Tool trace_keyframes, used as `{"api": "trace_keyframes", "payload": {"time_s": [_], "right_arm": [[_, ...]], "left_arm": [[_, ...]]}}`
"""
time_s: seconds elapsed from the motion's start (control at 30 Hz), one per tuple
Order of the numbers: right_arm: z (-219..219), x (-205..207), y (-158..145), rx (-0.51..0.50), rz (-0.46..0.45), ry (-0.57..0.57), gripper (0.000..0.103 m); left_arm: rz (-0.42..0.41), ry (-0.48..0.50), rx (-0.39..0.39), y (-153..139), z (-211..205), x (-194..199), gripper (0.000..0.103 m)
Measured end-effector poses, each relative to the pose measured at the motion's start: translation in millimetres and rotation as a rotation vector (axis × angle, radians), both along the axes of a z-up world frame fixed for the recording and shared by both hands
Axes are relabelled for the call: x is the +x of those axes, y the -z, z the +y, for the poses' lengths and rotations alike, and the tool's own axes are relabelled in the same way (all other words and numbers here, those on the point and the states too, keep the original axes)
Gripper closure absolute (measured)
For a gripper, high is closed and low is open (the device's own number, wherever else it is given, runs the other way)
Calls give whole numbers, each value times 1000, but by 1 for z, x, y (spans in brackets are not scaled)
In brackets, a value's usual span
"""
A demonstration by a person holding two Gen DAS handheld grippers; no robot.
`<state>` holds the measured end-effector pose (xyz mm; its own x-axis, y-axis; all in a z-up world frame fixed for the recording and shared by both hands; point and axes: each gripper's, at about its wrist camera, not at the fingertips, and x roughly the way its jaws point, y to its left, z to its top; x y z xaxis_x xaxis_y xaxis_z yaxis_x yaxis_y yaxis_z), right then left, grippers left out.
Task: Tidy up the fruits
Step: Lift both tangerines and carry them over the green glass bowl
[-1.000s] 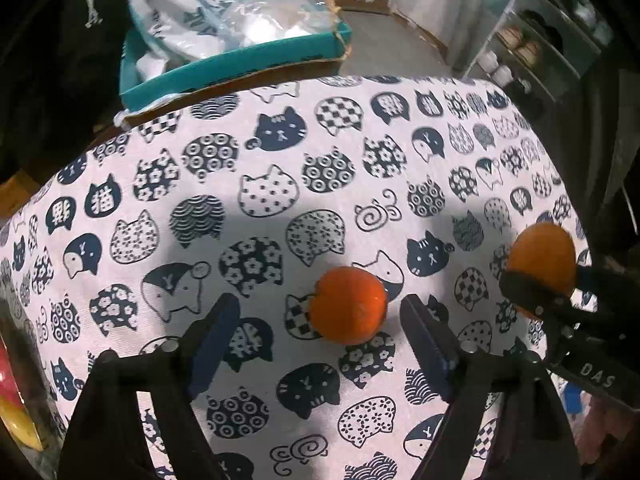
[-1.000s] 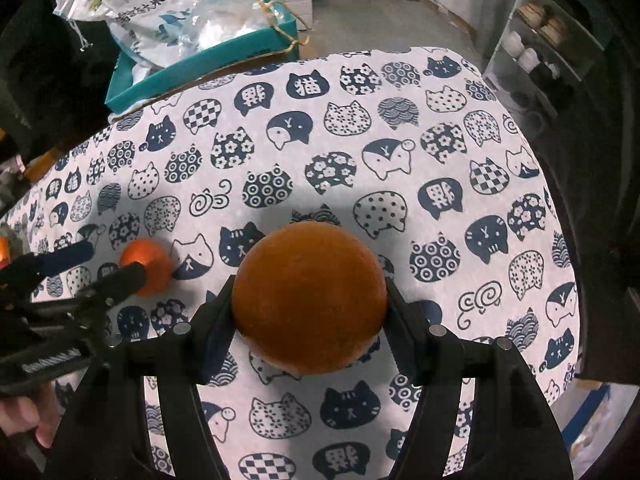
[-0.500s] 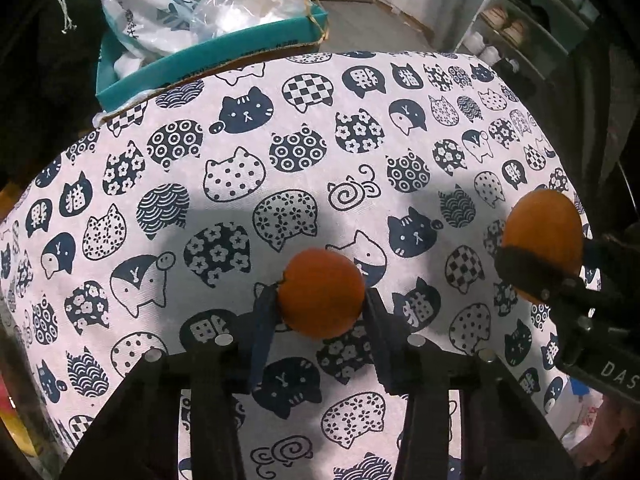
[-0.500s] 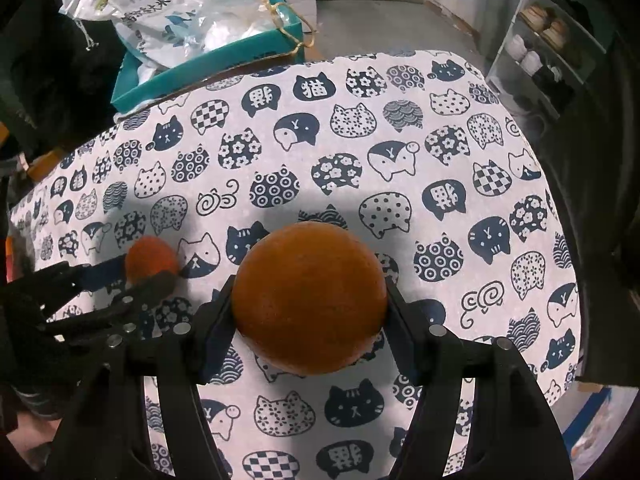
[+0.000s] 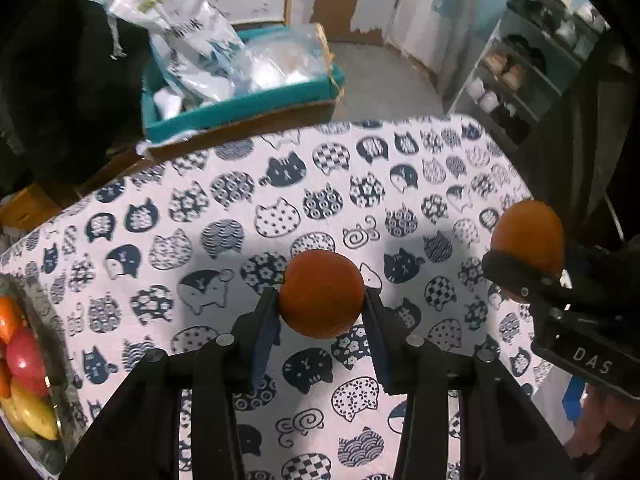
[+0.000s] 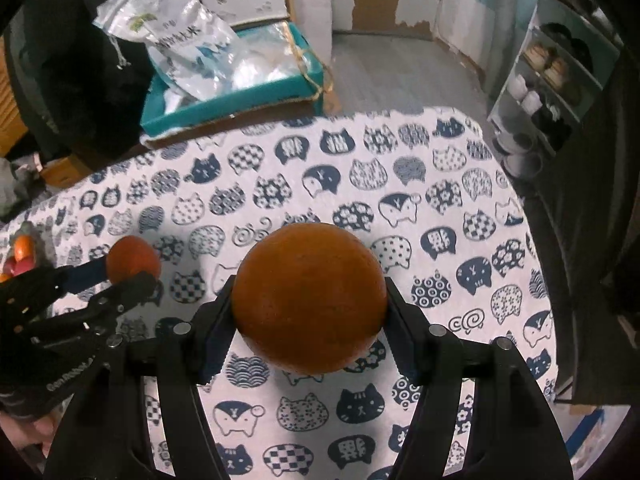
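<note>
Orange fills both of my claws. My left claw [image 5: 321, 308] is clamped on the small orange [image 5: 321, 294], its two pads pressed against the fruit's sides, and the fruit sits above the cat-print cloth on the table [image 5: 280, 208] rather than resting on it — its shadow lies on the cloth below. From the right wrist view the same small orange [image 6: 133, 259] shows at the far left, pinched between the left claw's [image 6: 124, 276] dark fingers.

My right claw [image 6: 309, 312] grips the large orange [image 6: 309, 298], which bulges well past both pads and hides most of the cloth just ahead of it. In the left wrist view this large orange [image 5: 527, 236] appears at the right edge, held in the right claw [image 5: 520, 268], well apart from the small one.

At the left rim of the left view sits a bowl [image 5: 44, 308] with fruit in it: something orange, something red and something yellow, though I cannot tell them apart more closely. Its contents also peek in at the left edge of the right view [image 6: 22, 256].

Beyond the table's far edge stands a teal box [image 6: 240, 100] stuffed with plastic bags [image 6: 184, 52] — and a shelf unit [image 5: 532, 76] stands off to the right.
</note>
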<state>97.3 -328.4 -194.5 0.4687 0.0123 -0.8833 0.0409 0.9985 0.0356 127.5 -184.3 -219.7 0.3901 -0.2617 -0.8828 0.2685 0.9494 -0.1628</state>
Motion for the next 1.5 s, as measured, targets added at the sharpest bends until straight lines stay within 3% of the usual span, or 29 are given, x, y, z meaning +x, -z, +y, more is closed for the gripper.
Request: {"api": "trace_keyframes", "payload": {"time_s": [0.83,1.5], "right_arm": [[67,-30,-90,2,-197,-163,36],[171,-29,-98,61,-198,-365,36]], "left_arm": [[-228,-64,-35,-114,72,-61,60],[-243,-231,-15,-122,173,-87,60]]}}
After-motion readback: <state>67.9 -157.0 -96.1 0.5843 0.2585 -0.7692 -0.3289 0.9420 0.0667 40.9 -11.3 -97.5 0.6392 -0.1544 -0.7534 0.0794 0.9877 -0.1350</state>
